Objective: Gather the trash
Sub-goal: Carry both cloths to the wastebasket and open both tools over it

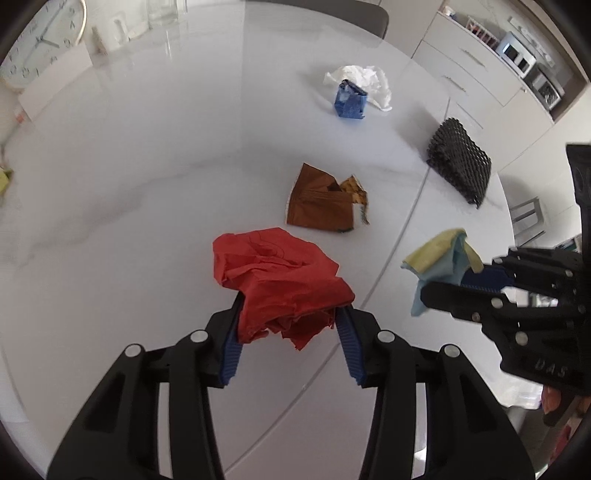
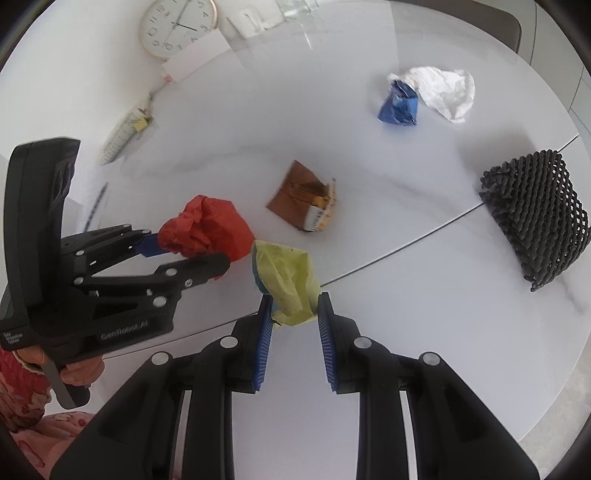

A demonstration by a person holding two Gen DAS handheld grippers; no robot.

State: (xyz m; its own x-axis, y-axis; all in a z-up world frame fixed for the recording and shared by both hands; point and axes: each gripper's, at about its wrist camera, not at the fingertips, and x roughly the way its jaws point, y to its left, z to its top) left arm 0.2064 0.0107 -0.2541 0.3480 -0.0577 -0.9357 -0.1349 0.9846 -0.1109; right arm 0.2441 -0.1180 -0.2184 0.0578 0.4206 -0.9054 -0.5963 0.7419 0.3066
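Observation:
My left gripper (image 1: 291, 306) is shut on a crumpled red paper (image 1: 277, 273), which hangs a little above the white table (image 1: 129, 184). In the right wrist view the same left gripper (image 2: 192, 251) shows from the side with the red paper (image 2: 207, 225) bulging out of its jaws. My right gripper (image 2: 295, 299) is shut on a yellow and light-blue wad (image 2: 286, 273), also lifted off the table. From the left wrist view, the right gripper (image 1: 443, 284) sits at the right edge with the yellow wad (image 1: 436, 254) sticking out leftward.
On the table lie a brown wrapper (image 1: 317, 199), a blue packet (image 1: 349, 101) against a crumpled white paper (image 1: 364, 79), and a black mesh piece (image 1: 460, 162) near the right rim. A clock (image 2: 177, 26) leans at the far edge. A hand (image 2: 79, 369) holds the left gripper.

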